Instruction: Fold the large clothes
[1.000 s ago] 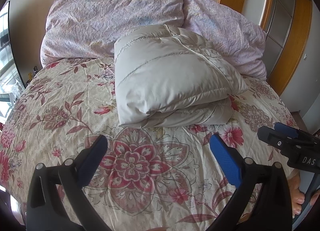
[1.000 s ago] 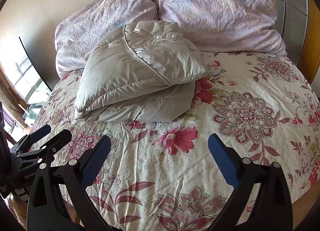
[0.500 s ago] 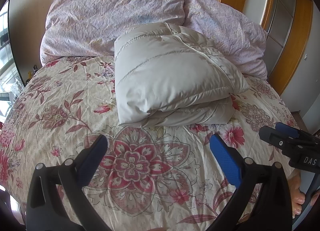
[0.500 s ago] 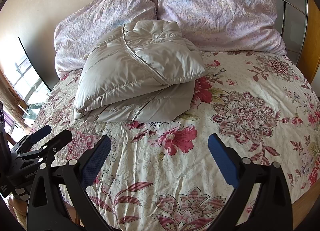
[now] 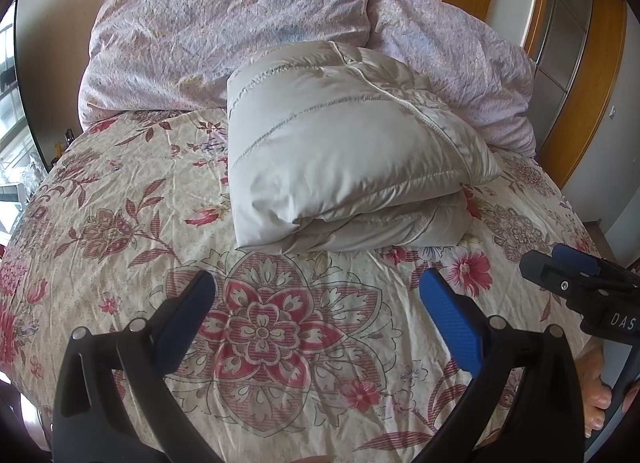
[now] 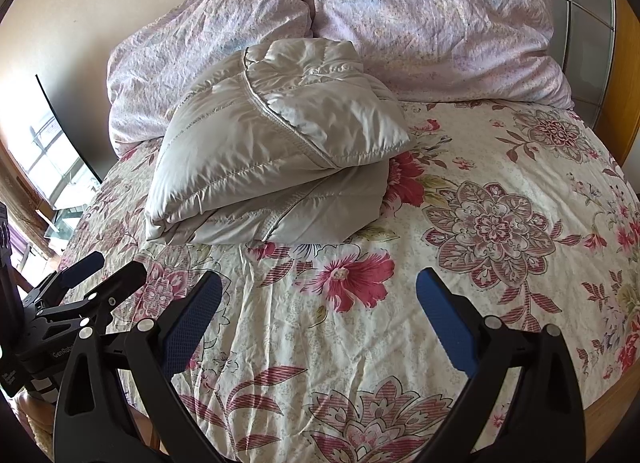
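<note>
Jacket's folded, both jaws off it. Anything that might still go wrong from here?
1. The puffy jacket may spring open: its top layer bulges and overhangs the lower one, and nothing holds it.
2. It leans against the pillows, so the stack could slump.
3. The left gripper and right gripper, both open, could snag the bedspread.

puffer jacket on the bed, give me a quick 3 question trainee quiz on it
1. True or false: the left claw grips the grey puffer jacket.
2. The jacket lies: A) spread flat B) folded into a bundle C) hanging off the bed edge.
3. What sits just behind the jacket on the floral bedspread?

Key: 1. False; both it and the right claw are open, apart from the jacket. 2. B. 3. Two lilac pillows.
</note>
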